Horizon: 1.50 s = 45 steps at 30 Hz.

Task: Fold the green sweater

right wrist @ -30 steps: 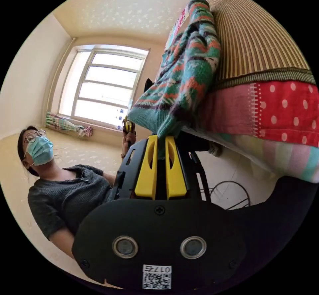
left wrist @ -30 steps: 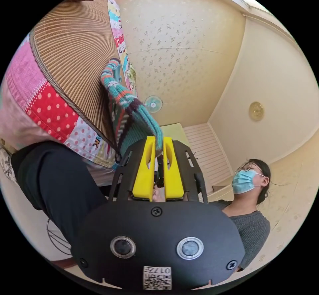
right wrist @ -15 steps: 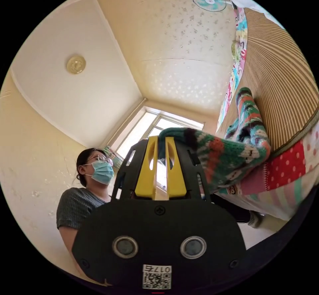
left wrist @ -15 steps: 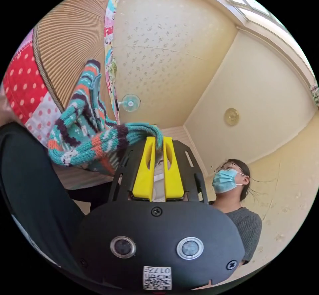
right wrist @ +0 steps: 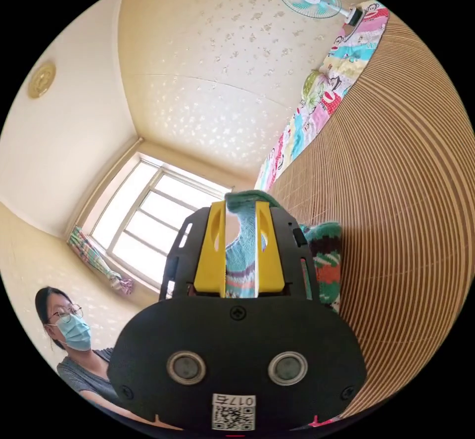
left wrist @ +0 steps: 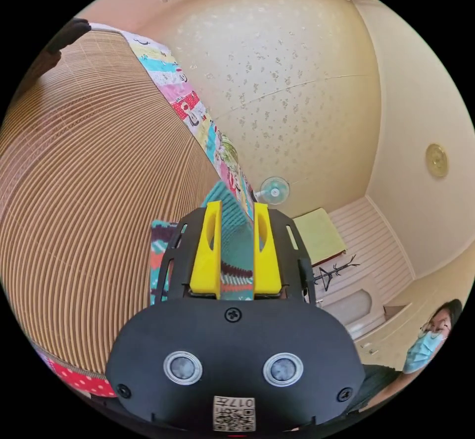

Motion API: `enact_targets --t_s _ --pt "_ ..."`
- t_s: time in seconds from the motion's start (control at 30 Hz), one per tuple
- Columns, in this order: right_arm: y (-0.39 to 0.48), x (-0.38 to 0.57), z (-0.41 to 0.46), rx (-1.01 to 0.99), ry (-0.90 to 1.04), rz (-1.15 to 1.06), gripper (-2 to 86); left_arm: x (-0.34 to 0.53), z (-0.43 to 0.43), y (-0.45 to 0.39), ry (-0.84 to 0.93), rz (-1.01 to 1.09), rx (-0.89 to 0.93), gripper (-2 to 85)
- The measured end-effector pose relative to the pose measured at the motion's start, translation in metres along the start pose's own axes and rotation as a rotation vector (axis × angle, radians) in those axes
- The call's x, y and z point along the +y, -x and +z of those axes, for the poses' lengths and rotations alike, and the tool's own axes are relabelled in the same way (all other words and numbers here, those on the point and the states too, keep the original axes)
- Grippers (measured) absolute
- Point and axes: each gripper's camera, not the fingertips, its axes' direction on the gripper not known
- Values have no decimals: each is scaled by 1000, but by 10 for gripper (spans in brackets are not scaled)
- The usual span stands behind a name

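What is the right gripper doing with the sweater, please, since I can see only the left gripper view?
Observer: The right gripper has its jaws apart. A fold of the green sweater stands loosely in the gap and is not pinched.
Operator: Thank you. Where does the rest of the sweater lie on that side?
Observer: A striped part lies on the ribbed mat, right beside the gripper's body.
Operator: And what is beyond the gripper there?
Observer: A large window, with a bunched curtain at its lower corner.
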Motion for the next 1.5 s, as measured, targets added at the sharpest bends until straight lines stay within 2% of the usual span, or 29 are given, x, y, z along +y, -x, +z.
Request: enact_targets --t_s 0.1,0.13,0.2,0.27,0.43,0.53,0.57,0.63,0.7,0.77,0.87,0.97,1.1,1.2,1.23,1.27,1.3,1.33,1.4,1.47,1.5 --pt "43 39 21 146 39 -151 80 34 -22 -2 -26 153 -93 158" --pt "53 51 29 196 67 -197 76 59 -30 2 -11 181 -184 165" --pt "85 111 70 415 192 -368 55 101 -37 17 33 159 -318 179" --pt "99 159 101 508 234 -446 41 159 -48 49 50 40 -402 222" --pt "130 262 196 452 345 -609 25 243 -53 84 -29 -78 -307 217" --pt "105 301 285 638 510 -587 14 258 -31 100 -6 -115 -276 198" --pt "83 313 320 732 622 -552 11 258 -26 106 -11 -120 -277 183" --pt "91 323 325 724 582 -636 8 253 -23 119 -13 -173 -278 158" --pt "101 324 328 742 643 -633 6 244 -27 126 -32 -204 -231 116" --pt "110 325 314 723 622 -612 5 227 -21 97 -40 -26 -66 79" --pt "122 326 266 602 542 -503 5 221 23 25 22 191 52 73" --pt "120 337 200 498 419 -349 6 241 91 -40 91 316 156 69" --pt "107 362 118 517 329 -190 7 295 177 -101 197 451 208 73" --pt "93 371 75 539 324 -109 12 355 258 -132 433 618 173 82" --pt "90 372 67 546 325 -95 13 382 286 -137 581 684 147 88" --pt "88 373 51 555 320 -75 18 407 299 -134 699 726 140 101" --pt "89 373 34 557 300 -67 25 417 298 -131 730 740 149 107" --pt "91 372 26 557 284 -67 29 429 279 -121 724 744 189 102" --pt "101 362 -5 550 212 -63 54 429 225 -99 597 708 221 93" --pt "110 345 -21 505 153 -78 83 408 140 -56 351 619 221 94" --pt "115 329 -23 471 128 -101 108 400 121 -43 292 589 203 100"
